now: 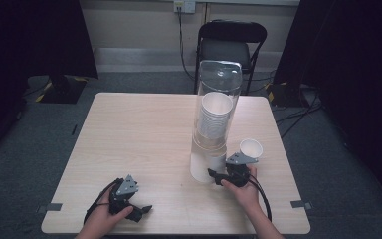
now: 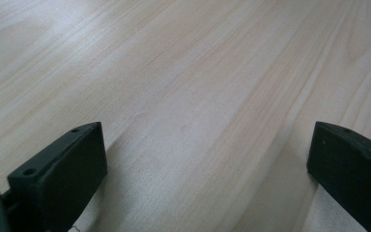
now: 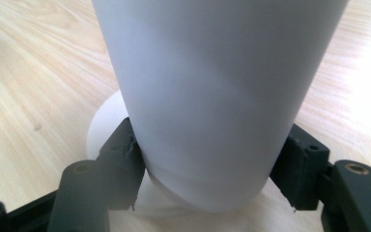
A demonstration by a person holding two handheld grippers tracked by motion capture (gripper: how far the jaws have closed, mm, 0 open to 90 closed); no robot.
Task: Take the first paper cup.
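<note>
- On the pale wooden table point(image 1: 144, 139), a tall clear plastic cup dispenser point(image 1: 214, 119) stands right of centre, a stack of white paper cups point(image 1: 216, 117) inside it.
- Beside its base, the right gripper point(image 3: 207, 169) is clamped on a white paper cup point(image 3: 217, 96); its jaws press both sides, just over the tabletop.
- Near the front edge, the left gripper point(image 2: 205, 169) rests low, jaws spread wide over bare wood.
</note>
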